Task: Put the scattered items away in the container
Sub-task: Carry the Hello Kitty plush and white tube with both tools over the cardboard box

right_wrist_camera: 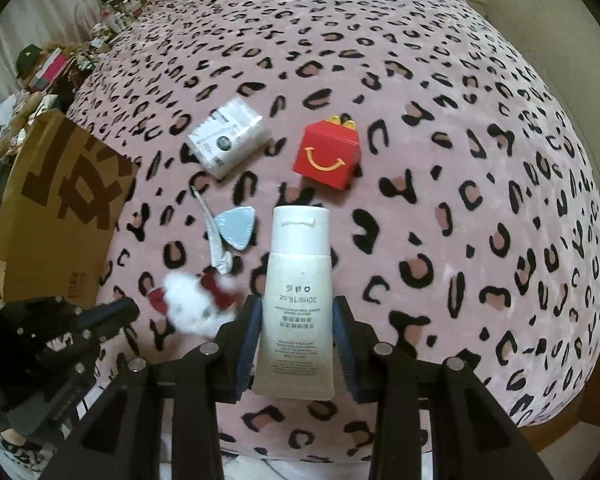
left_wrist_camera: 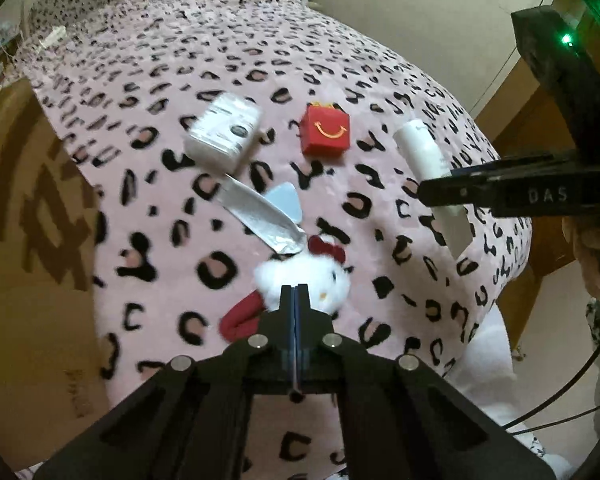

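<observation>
Right wrist view: right gripper [right_wrist_camera: 296, 344] fingers clamp the white tube [right_wrist_camera: 298, 300]; left gripper [left_wrist_camera: 295, 296] (fingers together) pinches the plush cat [left_wrist_camera: 300, 276]; next, carry both to the cardboard box [right_wrist_camera: 60, 208].

Both cameras sit on the grippers and look steeply down, from quite near, on the leopard blanket [left_wrist_camera: 180, 92]. They share the red box [left_wrist_camera: 326, 132] [right_wrist_camera: 327, 156] and white packet [left_wrist_camera: 224, 130] [right_wrist_camera: 228, 140].

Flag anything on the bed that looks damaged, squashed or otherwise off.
The silver tube beside the blue triangular piece is squeezed flat and crumpled at its end. The white packet, red box and the white tube in the right gripper look intact.
</observation>
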`<state>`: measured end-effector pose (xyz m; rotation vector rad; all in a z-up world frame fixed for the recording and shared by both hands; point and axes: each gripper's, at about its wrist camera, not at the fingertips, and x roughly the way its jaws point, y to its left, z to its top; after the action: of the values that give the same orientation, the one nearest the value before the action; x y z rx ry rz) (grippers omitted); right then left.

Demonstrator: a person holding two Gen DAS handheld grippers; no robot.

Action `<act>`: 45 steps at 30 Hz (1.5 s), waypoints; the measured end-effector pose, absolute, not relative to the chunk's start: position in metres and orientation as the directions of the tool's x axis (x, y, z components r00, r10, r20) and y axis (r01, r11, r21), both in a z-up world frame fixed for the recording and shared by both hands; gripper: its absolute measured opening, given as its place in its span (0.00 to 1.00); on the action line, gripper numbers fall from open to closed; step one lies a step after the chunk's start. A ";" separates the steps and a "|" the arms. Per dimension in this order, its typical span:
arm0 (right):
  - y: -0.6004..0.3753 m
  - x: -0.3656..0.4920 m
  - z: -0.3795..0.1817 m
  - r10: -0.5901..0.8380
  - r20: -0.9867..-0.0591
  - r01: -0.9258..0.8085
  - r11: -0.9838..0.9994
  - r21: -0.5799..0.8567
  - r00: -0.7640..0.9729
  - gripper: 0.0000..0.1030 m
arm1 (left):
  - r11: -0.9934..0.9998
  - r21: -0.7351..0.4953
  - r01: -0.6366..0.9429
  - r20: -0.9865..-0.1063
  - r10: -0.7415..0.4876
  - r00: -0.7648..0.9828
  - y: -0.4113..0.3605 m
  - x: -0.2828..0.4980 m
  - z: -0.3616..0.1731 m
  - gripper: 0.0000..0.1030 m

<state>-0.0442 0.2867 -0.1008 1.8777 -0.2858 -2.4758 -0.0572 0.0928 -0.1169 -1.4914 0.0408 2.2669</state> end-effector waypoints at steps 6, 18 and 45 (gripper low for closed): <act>0.278 -0.040 -0.094 -0.132 -0.950 -0.081 -0.984 0.161 -0.284 0.35 | -0.901 -0.247 -0.357 -0.893 0.355 -0.276 0.093 -0.072 -0.141 0.34; 0.290 -0.043 -0.104 -0.115 -0.960 -0.103 -0.984 0.145 -0.257 0.35 | -0.901 -0.222 -0.372 -0.920 0.321 -0.227 0.117 -0.085 -0.191 0.49; 0.239 -0.036 -0.062 -0.107 -0.943 -0.002 -0.994 0.113 -0.316 0.35 | -0.929 -0.196 -0.315 -0.831 0.328 -0.449 0.053 -0.039 -0.063 0.22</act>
<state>-0.0357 0.2388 -0.0622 1.7975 -0.1436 -2.4935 -0.0386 0.0533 -0.0627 -1.3774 -0.0177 2.3933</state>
